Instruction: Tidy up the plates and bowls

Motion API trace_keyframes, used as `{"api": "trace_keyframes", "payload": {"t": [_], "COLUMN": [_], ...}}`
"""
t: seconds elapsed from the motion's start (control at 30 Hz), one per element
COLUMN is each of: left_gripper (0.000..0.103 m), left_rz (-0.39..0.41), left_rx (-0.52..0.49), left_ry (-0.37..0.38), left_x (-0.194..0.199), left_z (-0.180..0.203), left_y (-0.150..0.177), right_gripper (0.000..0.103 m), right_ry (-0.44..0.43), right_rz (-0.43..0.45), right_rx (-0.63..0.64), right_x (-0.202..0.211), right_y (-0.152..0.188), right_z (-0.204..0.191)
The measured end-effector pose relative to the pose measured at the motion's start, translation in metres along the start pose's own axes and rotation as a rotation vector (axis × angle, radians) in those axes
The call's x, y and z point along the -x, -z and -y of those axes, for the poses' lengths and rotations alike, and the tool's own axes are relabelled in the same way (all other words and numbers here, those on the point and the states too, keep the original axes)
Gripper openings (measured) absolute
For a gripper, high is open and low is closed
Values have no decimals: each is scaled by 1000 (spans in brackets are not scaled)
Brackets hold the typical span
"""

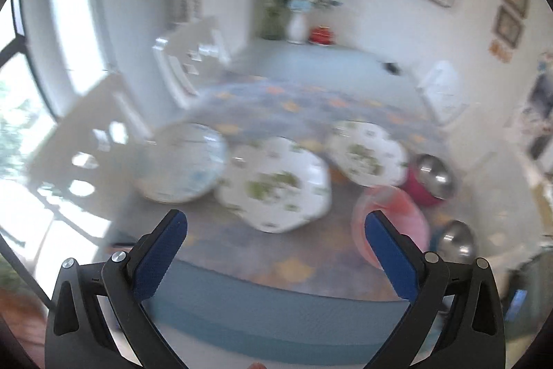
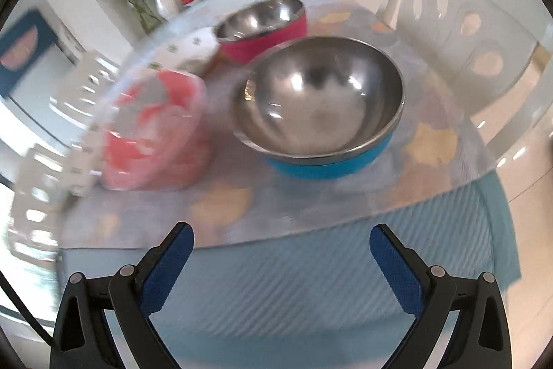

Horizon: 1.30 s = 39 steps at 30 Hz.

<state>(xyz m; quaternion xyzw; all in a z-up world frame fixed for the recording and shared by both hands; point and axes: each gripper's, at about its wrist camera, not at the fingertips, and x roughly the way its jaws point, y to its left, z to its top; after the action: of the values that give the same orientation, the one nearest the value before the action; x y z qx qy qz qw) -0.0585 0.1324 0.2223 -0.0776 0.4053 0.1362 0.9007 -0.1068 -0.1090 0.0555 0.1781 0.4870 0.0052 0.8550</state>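
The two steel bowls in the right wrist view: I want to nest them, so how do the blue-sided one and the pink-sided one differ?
The blue-sided steel bowl has a rounded, curving wall; the pink-sided steel bowl has a straighter, taller-looking wall. The blue-sided one sits nearer the table's front edge and the open right gripper; the pink-sided one sits behind it, beside a white floral plate. Both are upright, empty and shiny inside.

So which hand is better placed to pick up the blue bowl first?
Probably the right. Its open tongs face the blue bowl directly, close ahead. The left tongs, also open, face the flowered plate, with that bowl far to the side.
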Motion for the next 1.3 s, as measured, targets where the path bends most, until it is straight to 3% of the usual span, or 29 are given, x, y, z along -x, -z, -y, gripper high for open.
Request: {"api": "trace_keyframes", "payload": {"t": [0.13, 0.2, 0.3, 0.4, 0.5, 0.7, 0.8, 1.3], "left_gripper": [103, 103, 103, 103, 103, 103, 103, 103], "left_rz": [51, 75, 73, 39, 24, -16, -41, -124], "left_rx": [36, 40, 43, 27, -19, -94, -137, -152], "left_ry": [-68, -88, -75, -41, -20, 44, 42, 93], "left_x": [21, 30, 35, 30, 26, 16, 12, 0], "left_z": [-14, -16, -19, -12, -1, 22, 32, 28], "left_y": [-12, -13, -16, -15, -10, 1, 6, 13], "right_gripper": [102, 102, 102, 102, 102, 102, 102, 102], "right_ry": [-1, 25, 76, 124, 136, 69, 51, 34], "right_rz": [21, 82, 163, 186, 166, 127, 114, 98], "right_rx": [-29, -12, 52, 127, 179, 186, 186, 186], "right_x": [47, 72, 103, 116, 119, 101, 94, 79], "right_y": [-25, -40, -53, -65, -69, -64, -63, -64], "right_z": [-15, -26, -51, -71, -84, -105, -114, -128]}}
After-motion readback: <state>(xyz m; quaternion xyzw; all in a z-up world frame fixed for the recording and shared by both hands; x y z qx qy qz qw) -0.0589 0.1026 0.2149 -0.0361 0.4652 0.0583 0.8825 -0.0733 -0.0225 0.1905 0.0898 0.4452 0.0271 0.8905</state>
